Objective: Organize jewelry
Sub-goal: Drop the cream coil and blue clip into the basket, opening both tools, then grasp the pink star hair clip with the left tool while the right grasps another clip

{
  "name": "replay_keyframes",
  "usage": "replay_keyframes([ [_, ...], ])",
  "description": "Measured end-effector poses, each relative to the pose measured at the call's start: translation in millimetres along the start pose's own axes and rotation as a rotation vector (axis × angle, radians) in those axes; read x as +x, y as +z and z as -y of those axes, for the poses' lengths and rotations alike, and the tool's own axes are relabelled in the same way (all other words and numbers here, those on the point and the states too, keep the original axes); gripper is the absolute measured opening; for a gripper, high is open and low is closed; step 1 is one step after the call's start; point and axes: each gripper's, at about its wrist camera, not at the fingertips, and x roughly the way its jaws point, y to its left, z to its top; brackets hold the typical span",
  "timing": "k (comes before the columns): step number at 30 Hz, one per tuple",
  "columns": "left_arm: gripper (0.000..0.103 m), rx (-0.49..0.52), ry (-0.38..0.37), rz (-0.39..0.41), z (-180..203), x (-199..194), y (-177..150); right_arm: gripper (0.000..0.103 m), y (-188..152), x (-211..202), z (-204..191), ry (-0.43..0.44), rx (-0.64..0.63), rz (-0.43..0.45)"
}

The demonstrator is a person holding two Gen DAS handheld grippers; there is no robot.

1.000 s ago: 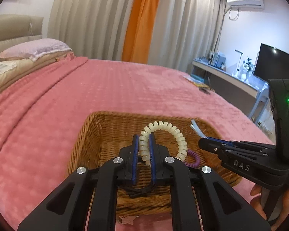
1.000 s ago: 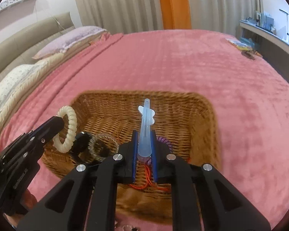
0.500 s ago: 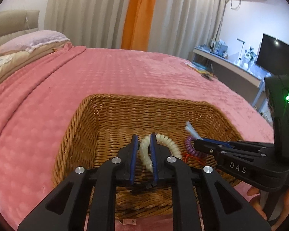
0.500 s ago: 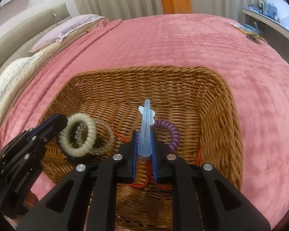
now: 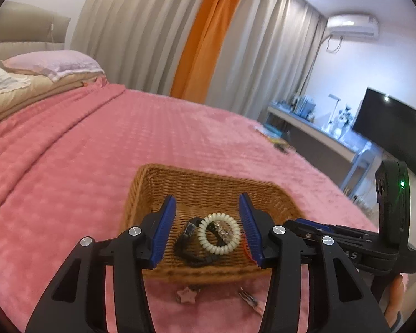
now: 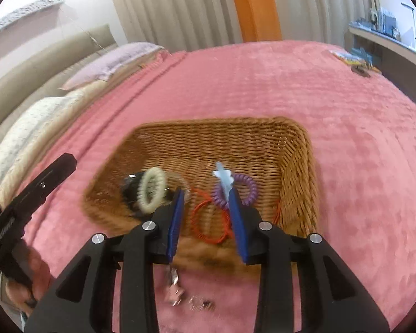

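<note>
The left tongs (image 5: pixel 208 227) fill the lower middle of the left wrist view, their blue-lined jaws standing wide apart after just opening, with nothing pressed between the pads. The right tongs (image 6: pixel 208 216) sit low in the right wrist view, jaws likewise just parted and gripping nothing. Each pair shows in the other's view: the right at the lower right edge with fingertips (image 5: pixel 396 285) below it, the left at the lower left, held by a hand (image 6: pixel 27 277).

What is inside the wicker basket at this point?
The wicker basket holds a cream coil hair tie on a black band, a purple coil tie, a light blue clip and red cord. Its near corner is hidden.
</note>
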Motion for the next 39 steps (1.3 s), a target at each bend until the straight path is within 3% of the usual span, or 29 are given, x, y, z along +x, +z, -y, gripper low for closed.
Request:
replay_keyframes([
  [4, 0.046, 0.016, -0.015, 0.003, -5.1, -30.4, -8.7, 0.03, -19.7, -40.9, -14.8, 0.014, -0.038, 0.047],
  [10, 0.046, 0.096, -0.009, -0.098, -7.6, -40.3, -43.5, 0.03, -59.5, -66.8, -38.0, 0.032, -0.083, 0.039],
  [18, 0.046, 0.12, 0.017, -0.275, -17.7, -2.5, -73.2, 0.03, -86.3, -22.3, -56.8, -0.009, -0.171, -0.061],
  [23, 0.046, 0.192, 0.03, -0.359, -8.3, 21.3, -76.8, 0.03, -96.3, 9.2, -43.8, -0.013, -0.145, -0.138],
  [29, 0.053, 0.305, 0.095, -0.43, 4.7, 56.4, -77.2, 0.03, -97.3, 14.7, -41.3, 0.015, -0.142, -0.143],
  [33, 0.053, 0.324, 0.088, -0.481, 4.0, 69.5, -82.3, 0.03, -97.8, 14.6, -35.8, 0.037, -0.122, -0.147],
  [35, 0.048, 0.327, 0.076, -0.479, 4.0, 67.7, -82.4, 0.03, -97.8, 15.1, -34.4, 0.04, -0.12, -0.148],
  [37, 0.031, 0.333, 0.07, -0.482, 4.7, 67.9, -84.0, 0.03, -98.2, 15.3, -33.9, 0.037, -0.125, -0.148],
  [39, 0.021, 0.349, 0.068, -0.476, 7.2, 66.1, -85.8, 0.03, -98.2, 15.8, -36.3, 0.03, -0.136, -0.147],
])
